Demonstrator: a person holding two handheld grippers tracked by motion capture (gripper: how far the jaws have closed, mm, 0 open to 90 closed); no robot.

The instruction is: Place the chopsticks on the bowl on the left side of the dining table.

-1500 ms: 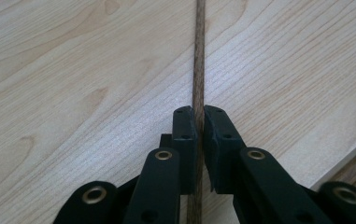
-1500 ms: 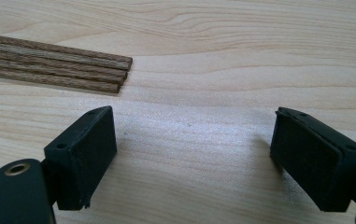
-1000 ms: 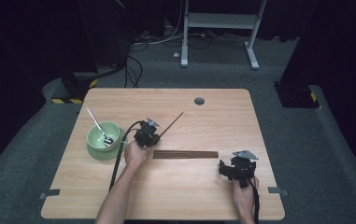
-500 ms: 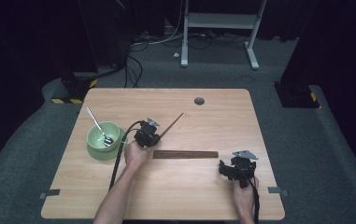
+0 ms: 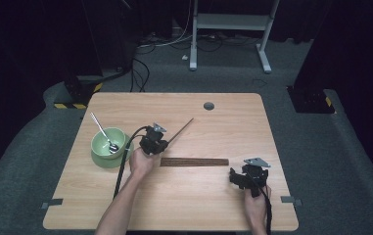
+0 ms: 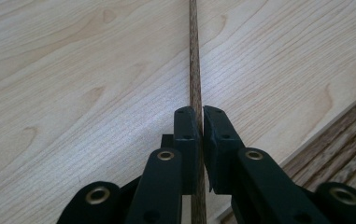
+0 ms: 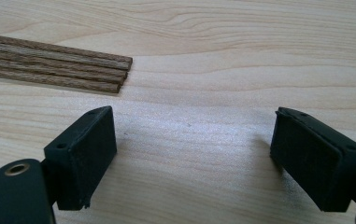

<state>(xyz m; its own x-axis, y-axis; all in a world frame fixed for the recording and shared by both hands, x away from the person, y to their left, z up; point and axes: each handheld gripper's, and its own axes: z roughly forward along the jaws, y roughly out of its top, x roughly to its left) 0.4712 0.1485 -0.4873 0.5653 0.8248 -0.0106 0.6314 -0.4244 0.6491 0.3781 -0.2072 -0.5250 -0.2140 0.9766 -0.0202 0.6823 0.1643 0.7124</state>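
A thin dark wooden stick (image 5: 181, 129) lies slanted on the light wooden table (image 5: 198, 205), running up and right from my left gripper (image 5: 163, 143). In the left gripper view that gripper (image 6: 200, 116) is shut on the stick (image 6: 194, 70), both pads pressed against its sides close to the tabletop. A flat row of several like sticks (image 5: 194, 162) lies side by side just right of that hand. My right gripper (image 5: 238, 177) rests low near the row's right end. In its own view it (image 7: 194, 144) stands wide open over bare wood, with the row's end (image 7: 54, 63) at the upper left.
A green bowl (image 5: 106, 142) on a green saucer holds a metal spoon (image 5: 103, 132) left of the left hand. A round cable hole (image 5: 208, 105) sits near the far edge. Cables trail from both grippers toward the near edge.
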